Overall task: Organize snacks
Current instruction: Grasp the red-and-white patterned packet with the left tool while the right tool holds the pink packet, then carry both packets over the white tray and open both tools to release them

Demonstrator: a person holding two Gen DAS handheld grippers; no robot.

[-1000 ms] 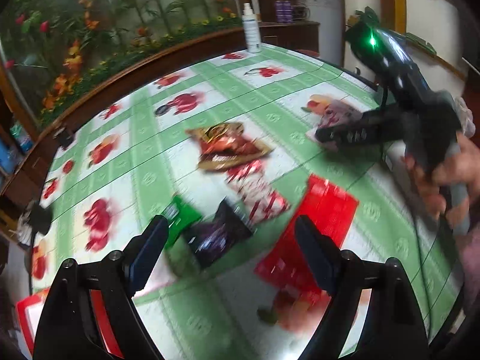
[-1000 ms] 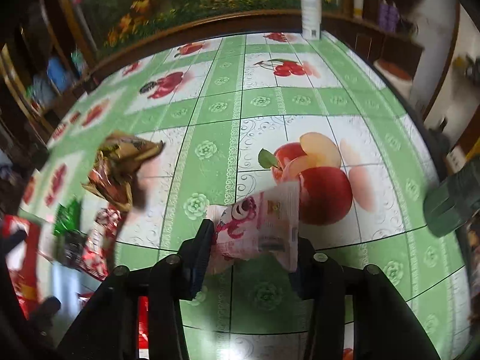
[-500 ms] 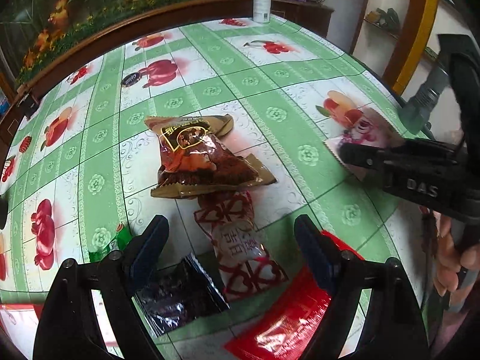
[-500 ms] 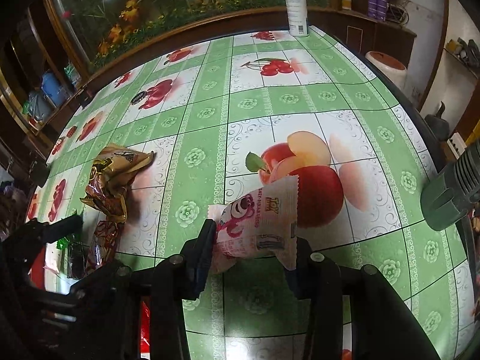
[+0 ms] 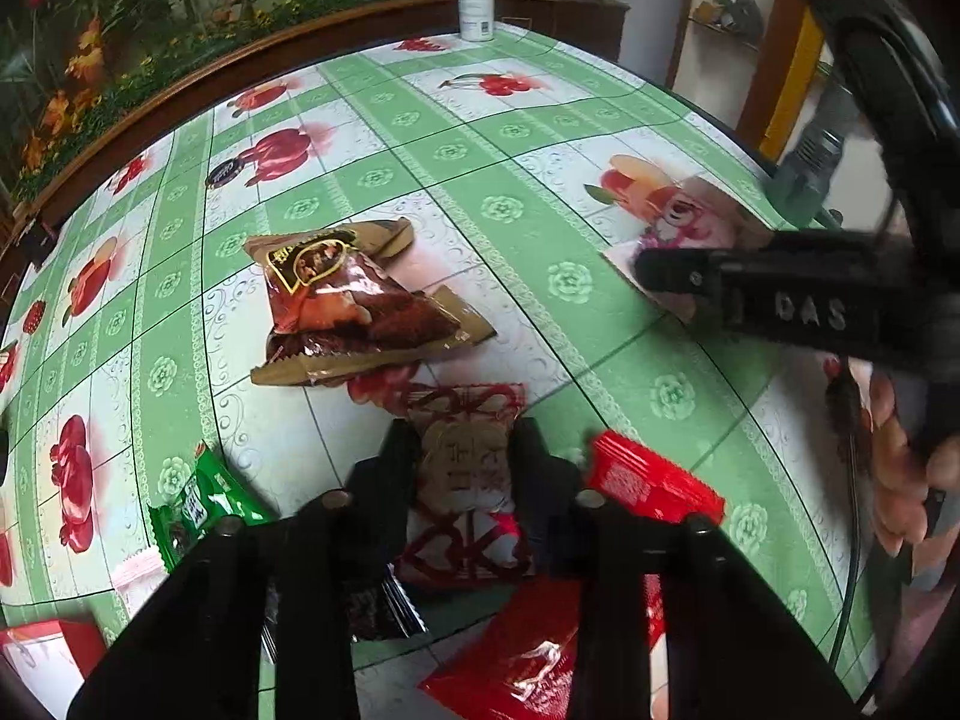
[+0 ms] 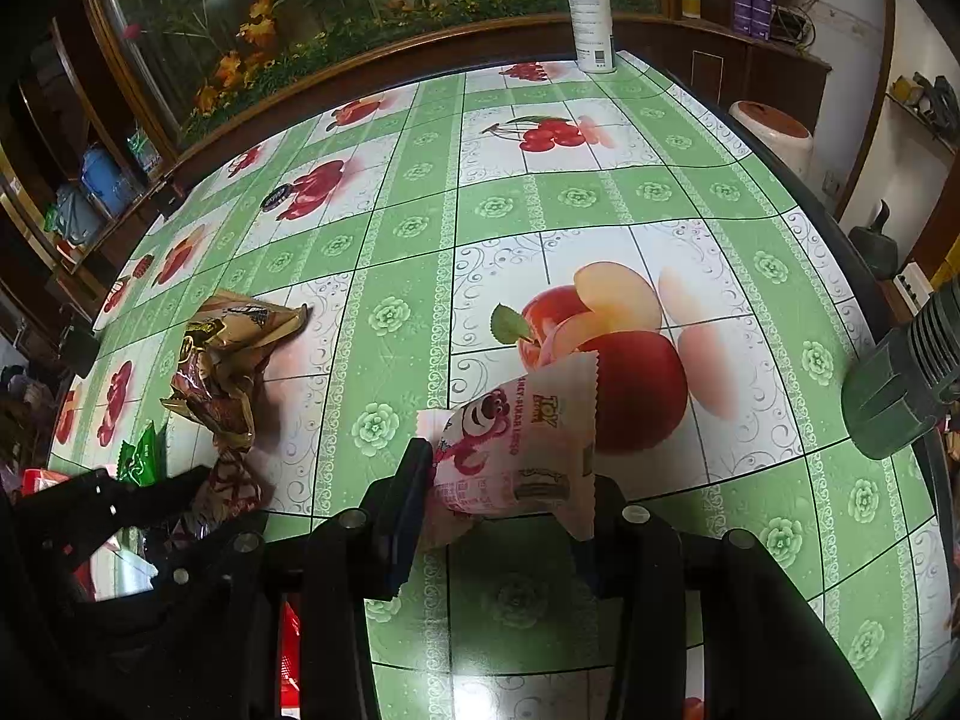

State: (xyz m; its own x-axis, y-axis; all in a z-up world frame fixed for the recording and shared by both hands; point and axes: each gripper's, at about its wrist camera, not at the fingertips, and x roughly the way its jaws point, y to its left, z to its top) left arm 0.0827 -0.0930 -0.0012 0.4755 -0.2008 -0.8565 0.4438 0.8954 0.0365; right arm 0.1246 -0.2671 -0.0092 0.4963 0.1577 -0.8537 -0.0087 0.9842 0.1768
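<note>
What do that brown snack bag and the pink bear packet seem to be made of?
Brown snack bag: apparently glossy plastic or foil film; it shows bright glare and sharp crinkles. Pink bear packet, in the right tongs: likely thin matte plastic, with a zigzag-cut edge and little shine.

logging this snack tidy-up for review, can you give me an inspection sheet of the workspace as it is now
surface: table under a green fruit-print cloth.
job's things: pink packet in the right claw; red-white packet between the left claw fingers; brown bag, green packet, red packet and dark packet lie on the cloth.
clutter: white bottle at the far edge.
grippers: right claw shut on the pink packet; left claw shut on the red-white packet.
cables: a thin dark cable hangs by the right hand.
surroundings: flower mural and dark wood cabinets behind the table.
</note>
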